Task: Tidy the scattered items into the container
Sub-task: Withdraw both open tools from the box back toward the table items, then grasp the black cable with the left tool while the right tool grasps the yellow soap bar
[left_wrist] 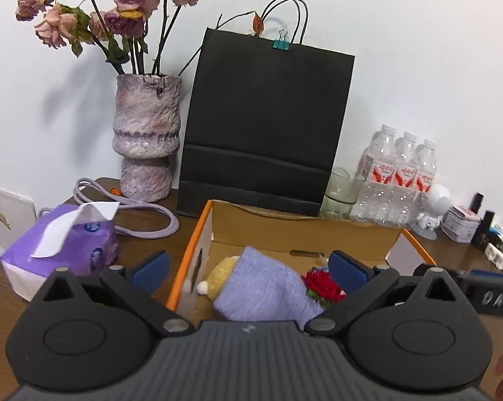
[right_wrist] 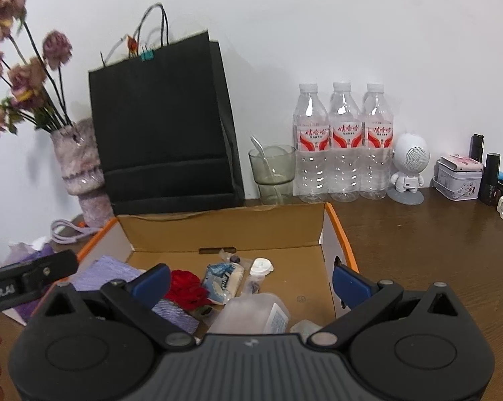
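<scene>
So both my grippers are sitting over the cardboard box point(right_wrist: 224, 230) right now. My left gripper point(left_wrist: 248, 267) has its blue pads spread wide with nothing pinched between them, and my right gripper point(right_wrist: 251, 279) is the same: wide open, empty.

Looking out from the left one, what's right below and ahead is the purple fuzzy cloth point(left_wrist: 265, 287), draped over a yellow plush toy point(left_wrist: 219, 275) whose head pokes out toward the box's left wall. The cloth's long axis runs diagonally, from far-left down toward near-right. Tucked against its right edge is the red rose point(left_wrist: 321, 285).

From the right one, the stuff under the pads is a frosted plastic bottle point(right_wrist: 251, 314) lying on its side, a white snack packet point(right_wrist: 223, 279), and a small white round lid point(right_wrist: 261, 265) further in. All of it is inside the box walls already.

The relation that matters: everything I can see of the loose stuff lies inside the box, straight down from both tools. The only soft item outside is the tissue pack point(left_wrist: 61, 247), off to the left of the box, so my left hand is clearly nearer. Not sure it even counts as clutter, though.
</scene>
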